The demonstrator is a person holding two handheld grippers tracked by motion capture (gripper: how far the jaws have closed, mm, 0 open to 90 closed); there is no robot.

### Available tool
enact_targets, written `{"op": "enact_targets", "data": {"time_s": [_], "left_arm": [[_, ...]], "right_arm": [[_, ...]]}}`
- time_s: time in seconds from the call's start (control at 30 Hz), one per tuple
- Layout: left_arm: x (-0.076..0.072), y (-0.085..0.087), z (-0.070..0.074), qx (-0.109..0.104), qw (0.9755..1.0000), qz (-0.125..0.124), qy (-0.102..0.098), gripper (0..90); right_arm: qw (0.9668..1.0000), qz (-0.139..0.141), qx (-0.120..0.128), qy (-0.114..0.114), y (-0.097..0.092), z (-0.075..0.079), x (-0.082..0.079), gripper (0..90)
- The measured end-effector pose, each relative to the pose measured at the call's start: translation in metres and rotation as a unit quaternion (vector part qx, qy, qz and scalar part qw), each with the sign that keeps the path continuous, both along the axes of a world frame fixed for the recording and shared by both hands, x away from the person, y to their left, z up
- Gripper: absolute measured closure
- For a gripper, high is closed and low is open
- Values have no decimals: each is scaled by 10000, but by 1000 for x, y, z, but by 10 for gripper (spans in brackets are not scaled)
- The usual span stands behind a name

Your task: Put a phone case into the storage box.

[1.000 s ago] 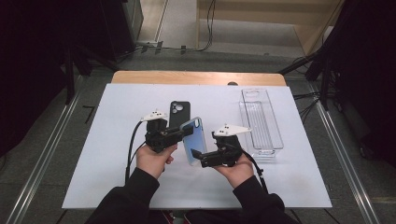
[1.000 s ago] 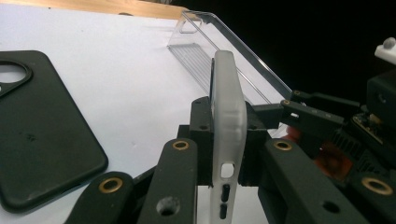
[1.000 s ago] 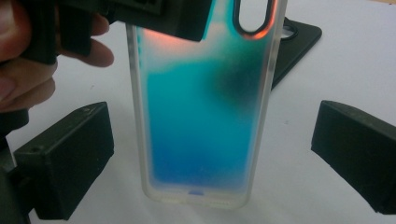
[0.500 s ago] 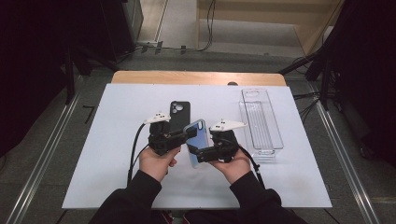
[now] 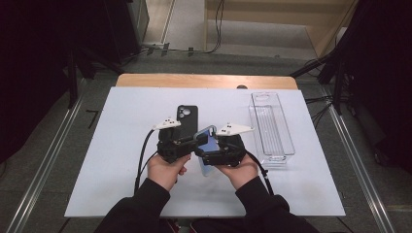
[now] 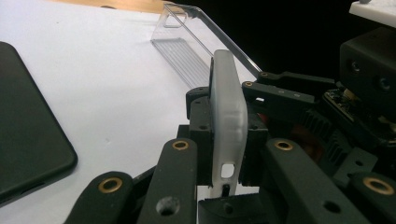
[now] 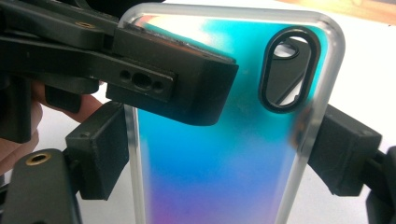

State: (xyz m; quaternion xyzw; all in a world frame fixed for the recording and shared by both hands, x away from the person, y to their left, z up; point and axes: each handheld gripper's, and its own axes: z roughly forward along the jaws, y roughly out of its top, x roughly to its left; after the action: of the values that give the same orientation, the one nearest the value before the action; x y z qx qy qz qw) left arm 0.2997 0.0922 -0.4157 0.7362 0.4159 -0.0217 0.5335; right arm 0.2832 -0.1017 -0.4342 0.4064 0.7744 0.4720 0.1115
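While both hands meet over the middle of the white counter (image 5: 121, 160), the high view shows a person's left tongs (image 5: 187, 144) and right tongs (image 5: 210, 156) holding a see-through phone case (image 5: 208, 145) with a blue-to-purple back, lifted off the surface between them. A black phone case (image 5: 187, 116) lies flat just beyond the hands, and a clear plastic tray (image 5: 272, 128) sits to the right, apart from both.

Looking along the left tongs (image 6: 219, 186), the left gripper view shows the phone case (image 6: 229, 121) edge-on and upright, clamped through its thickness between the two black jaws. The black case (image 6: 28, 135) lies at the left, the tray (image 6: 187, 51) behind.

Facing the coloured back, the right gripper view shows the case (image 7: 224, 154) with its oval camera opening. The right tongs (image 7: 224, 158) span its width, jaws just closing in; both pads appear to touch the side edges, so it seems gripped. The left tongs (image 7: 159, 88) cross the upper left.

By my judgement the case is picked up and being passed or steadied between two grips; setting it down, perhaps in the tray, is left.
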Motion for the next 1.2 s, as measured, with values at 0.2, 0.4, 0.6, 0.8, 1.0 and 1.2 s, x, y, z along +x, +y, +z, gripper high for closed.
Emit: {"op": "enact_targets", "data": {"time_s": [0.2, 0.4, 0.6, 0.8, 1.0, 1.2], "left_arm": [[0, 4, 6, -152, 9999, 45, -4, 649], [1, 10, 11, -245, 9997, 10, 36, 473], [3, 15, 14, -248, 9996, -57, 99, 415], [5, 21, 11, -131, 9986, -408, 323, 328], [4, 27, 9, 95, 9975, -643, 278, 326], [5, 33, 1, 533, 9936, -966, 220, 326]], "right_arm": [[10000, 11, -31, 32, -2, 1, 1, 148], [9999, -50, -128, 34, -8, -2, 5, 148], [9998, -145, -88, 61, -18, -1, 9, 148], [9996, -235, -124, 39, -29, 3, 13, 148], [9999, -109, -92, 21, -40, 10, 16, 148], [9999, 85, -67, -29, -48, 18, 18, 148]]}}
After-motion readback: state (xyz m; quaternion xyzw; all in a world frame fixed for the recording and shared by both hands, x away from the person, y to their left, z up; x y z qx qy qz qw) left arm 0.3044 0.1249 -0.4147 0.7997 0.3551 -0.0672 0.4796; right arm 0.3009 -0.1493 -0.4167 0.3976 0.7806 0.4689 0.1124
